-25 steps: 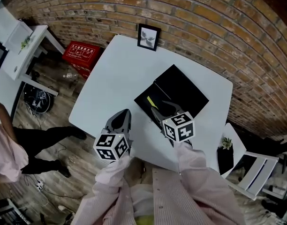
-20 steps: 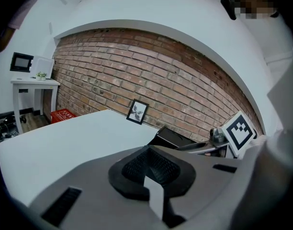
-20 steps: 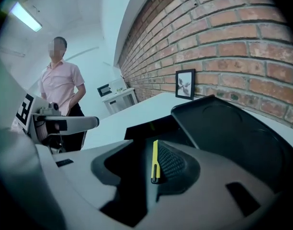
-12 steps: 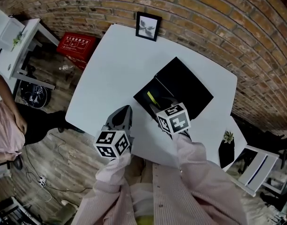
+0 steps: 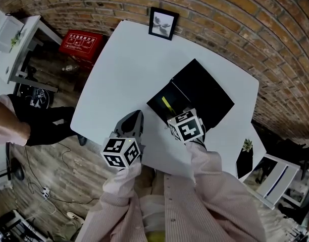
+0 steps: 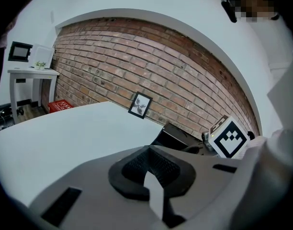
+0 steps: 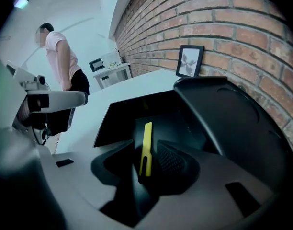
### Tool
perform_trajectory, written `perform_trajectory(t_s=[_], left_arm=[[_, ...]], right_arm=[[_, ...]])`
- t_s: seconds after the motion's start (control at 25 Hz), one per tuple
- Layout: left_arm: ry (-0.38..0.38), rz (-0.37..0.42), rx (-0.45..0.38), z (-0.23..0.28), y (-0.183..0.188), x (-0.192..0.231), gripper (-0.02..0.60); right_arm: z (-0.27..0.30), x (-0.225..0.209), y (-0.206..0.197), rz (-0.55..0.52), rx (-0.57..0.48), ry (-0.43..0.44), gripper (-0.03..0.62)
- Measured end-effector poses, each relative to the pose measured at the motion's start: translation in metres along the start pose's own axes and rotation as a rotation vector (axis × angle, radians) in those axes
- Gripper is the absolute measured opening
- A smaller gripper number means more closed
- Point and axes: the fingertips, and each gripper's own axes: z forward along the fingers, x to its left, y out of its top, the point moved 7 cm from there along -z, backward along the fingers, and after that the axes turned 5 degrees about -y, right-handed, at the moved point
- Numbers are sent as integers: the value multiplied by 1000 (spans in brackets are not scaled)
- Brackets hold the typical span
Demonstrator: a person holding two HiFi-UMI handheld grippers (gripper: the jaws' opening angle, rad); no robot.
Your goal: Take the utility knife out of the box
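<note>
The right gripper (image 7: 146, 152) is pinching the near end of the yellow utility knife (image 5: 167, 104), which is lying inside the open black box (image 5: 207, 91) on the bench's (image 5: 121, 67) right side. The left gripper (image 6: 149, 153) (jaws pressed together, holding nothing) is hovering over the bench's near edge.

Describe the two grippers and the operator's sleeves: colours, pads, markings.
The left gripper and right gripper match: grey moulded bodies with black ribbed pads lining the jaws. Each carries a white cube printed with black square markers. No cables are visible. The sleeves are long, pale pink with fine stripes.
</note>
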Motion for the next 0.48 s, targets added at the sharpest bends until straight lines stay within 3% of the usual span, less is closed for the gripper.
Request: perform_trajectory(t_s=[0.12, 0.48], left_arm=[[0, -3, 2, 0, 1, 4, -8], [-9, 1, 4, 0, 2, 6, -8]], right_arm=[[2, 2, 1, -31, 7, -13, 151], [-3, 2, 1, -98, 36, -76, 64]])
